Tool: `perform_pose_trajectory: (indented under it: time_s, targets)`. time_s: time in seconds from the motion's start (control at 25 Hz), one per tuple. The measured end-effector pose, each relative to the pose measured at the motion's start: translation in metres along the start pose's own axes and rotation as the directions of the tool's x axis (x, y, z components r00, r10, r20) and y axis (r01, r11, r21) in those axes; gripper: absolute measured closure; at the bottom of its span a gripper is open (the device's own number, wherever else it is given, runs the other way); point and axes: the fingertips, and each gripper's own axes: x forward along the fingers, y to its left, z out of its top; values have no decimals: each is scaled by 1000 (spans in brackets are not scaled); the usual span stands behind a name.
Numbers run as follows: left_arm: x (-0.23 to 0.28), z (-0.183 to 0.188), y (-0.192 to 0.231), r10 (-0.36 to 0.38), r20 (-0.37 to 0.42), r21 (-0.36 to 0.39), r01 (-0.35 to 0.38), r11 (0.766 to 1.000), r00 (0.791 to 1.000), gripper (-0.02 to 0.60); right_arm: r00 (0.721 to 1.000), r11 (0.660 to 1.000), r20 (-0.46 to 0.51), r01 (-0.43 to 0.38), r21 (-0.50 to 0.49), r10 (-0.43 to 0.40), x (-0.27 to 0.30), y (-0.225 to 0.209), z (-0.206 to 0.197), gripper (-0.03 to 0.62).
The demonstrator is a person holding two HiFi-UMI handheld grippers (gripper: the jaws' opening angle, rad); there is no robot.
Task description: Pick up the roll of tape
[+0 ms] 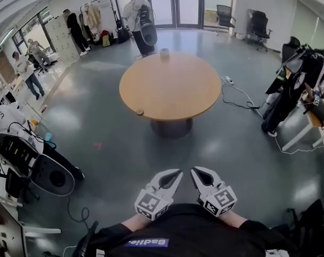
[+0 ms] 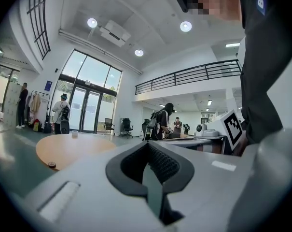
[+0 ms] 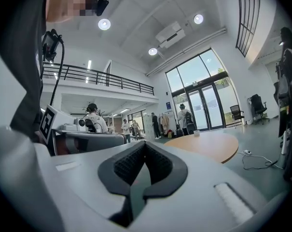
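Fingers (image 2: 164, 164) pressed together on nothing, the left gripper (image 1: 176, 174) hangs close against the person's dark shirt (image 1: 188, 232). The right gripper (image 1: 195, 171) sits just beside it, its own fingers (image 3: 129, 166) likewise shut and empty. Both point level across the open floor (image 1: 113, 149) toward a round wooden bench (image 1: 172, 90).

The roll of tape (image 1: 140, 111), small and dark, lies at the bench's near-left rim, well apart from both grippers. A pale cup (image 1: 164, 53) stands at the far edge. From here the roll is too small to tell how it lies.

The step in hand appears to be the approach, with nothing yet within reach. To do it well, the person likely needs to close on the near-left side of the bench and spread one pair of fingers before arriving, not over the roll. The left gripper looks the natural choice, since the roll lies to that side. Coming in low from the rim should let the fingers take the roll across its width without nudging it off the edge. The cup stands far enough off to pose little risk.
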Motion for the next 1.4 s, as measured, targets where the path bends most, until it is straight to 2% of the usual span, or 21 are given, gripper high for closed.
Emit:
perform_pose_trajectory:
  time_s: [0.48, 0.6, 0.68, 0.8, 1.04, 1.4]
  targets:
    - [24, 29, 215, -38, 21, -5, 38, 999, 999, 561, 998, 999, -27, 49, -8, -49, 207, -32, 19, 589]
    - [26, 38, 261, -47, 31, 3, 47, 999, 998, 561, 998, 999, -47, 50, -6, -50, 258, -32, 22, 589]
    - [26, 40, 285, -53, 19, -18, 54, 998, 998, 561, 997, 999, -61, 48, -7, -48, 285, -30, 24, 589]
    - [29, 37, 307, -61, 3, -52, 61, 997, 998, 562, 995, 998, -78, 56, -14, -57, 307, -35, 21, 589]
    - [54, 24, 326, -65, 6, -59, 65, 996, 998, 561, 994, 999, -95, 51, -13, -52, 321, -62, 10, 589]
    - [102, 39, 342, 23, 12, -35, -23, 999, 1000, 561, 997, 999, -69, -40, -15, 39, 340, -113, 31, 589]
